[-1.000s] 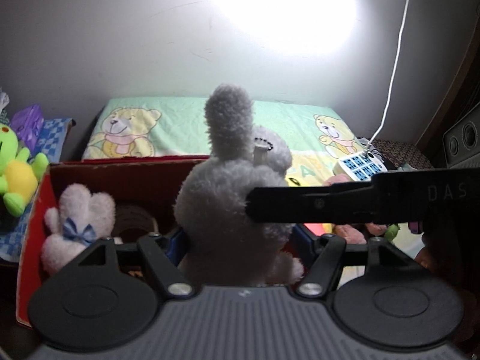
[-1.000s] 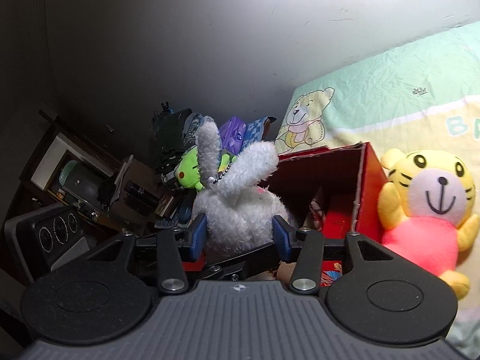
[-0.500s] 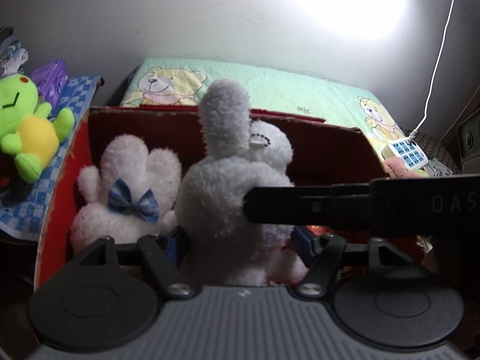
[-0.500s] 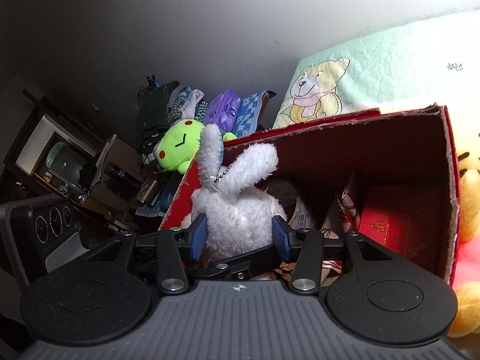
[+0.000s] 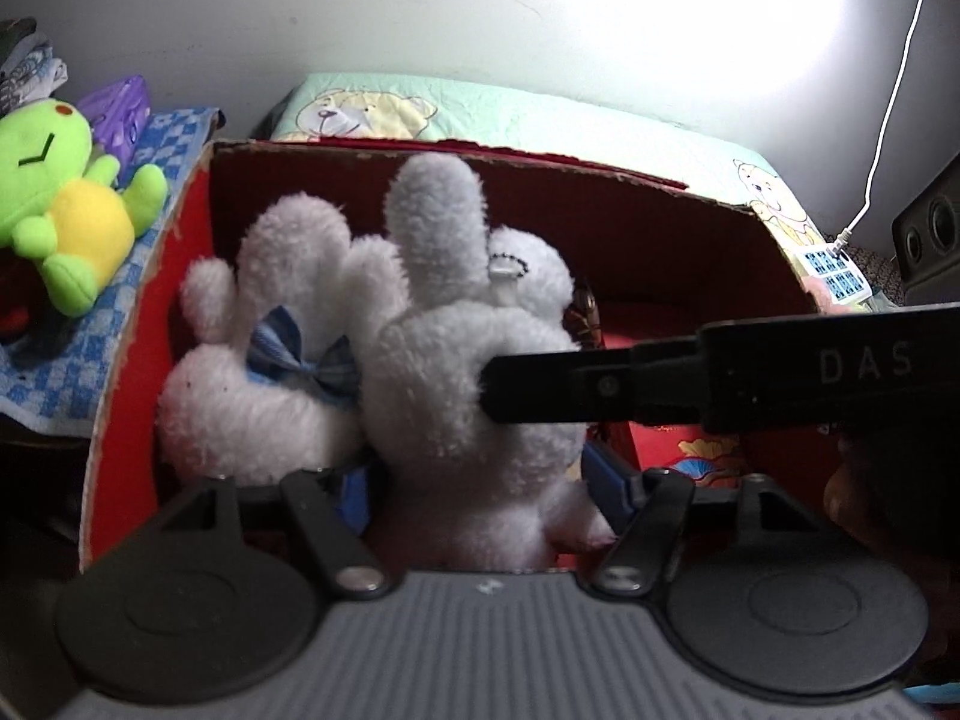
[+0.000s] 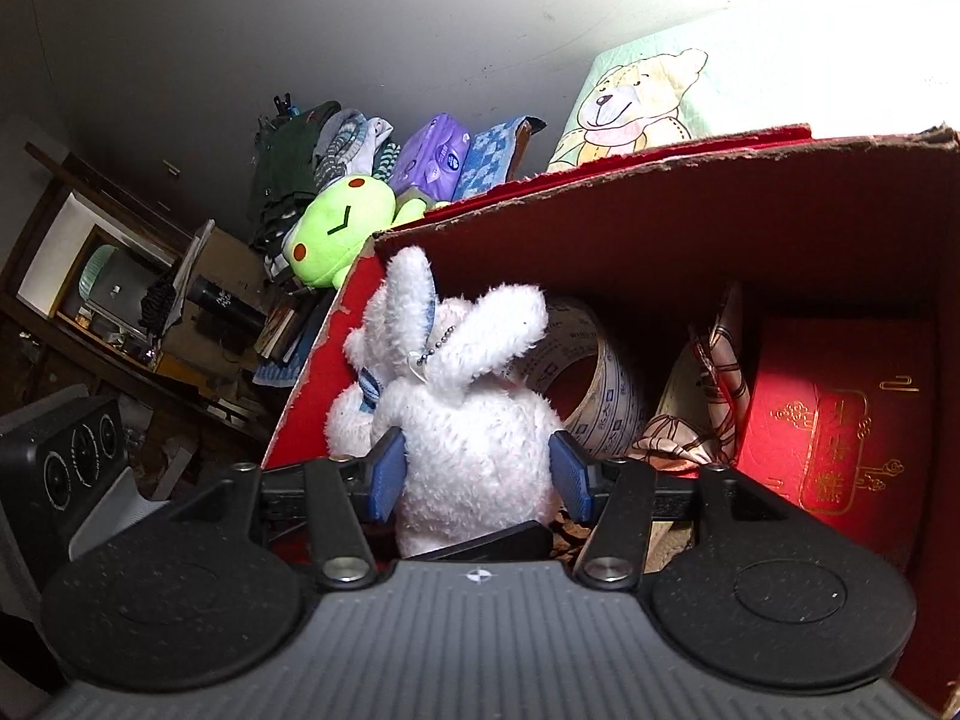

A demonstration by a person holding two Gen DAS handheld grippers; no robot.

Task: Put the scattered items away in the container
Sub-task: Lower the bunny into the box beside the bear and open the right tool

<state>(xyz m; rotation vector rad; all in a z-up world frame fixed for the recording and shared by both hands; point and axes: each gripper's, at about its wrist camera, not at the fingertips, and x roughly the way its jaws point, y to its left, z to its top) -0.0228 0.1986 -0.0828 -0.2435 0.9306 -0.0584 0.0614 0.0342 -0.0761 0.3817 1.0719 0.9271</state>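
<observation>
Status: white bunny (image 5: 456,372) was inside the red box (image 5: 600,171), at its left end, upright, ears up, leaning on the bow-tie bunny (image 5: 264,372) already in there.

Right tool (image 6: 480,474): jaws had just been opening, bunny between them. We saw the pads at the fur's edge on both sides, not squeezing it, so we called it released and fairly wide.

Left tool (image 5: 480,486): pads flanked the bunny's lower body at a narrow-to-medium gap. Fur hid the contact line, so we could not tell whether it gripped.

In the left wrist view the right tool's black finger (image 5: 600,387) crossed in from the right, tip in the bunny's side.

Also in the box, right of the bunny: tape roll (image 6: 606,384), patterned cloth (image 6: 714,372), red gift box (image 6: 840,420).

Green plush (image 5: 66,204) lay outside, left of the box, on a checked cloth (image 5: 36,360).
</observation>
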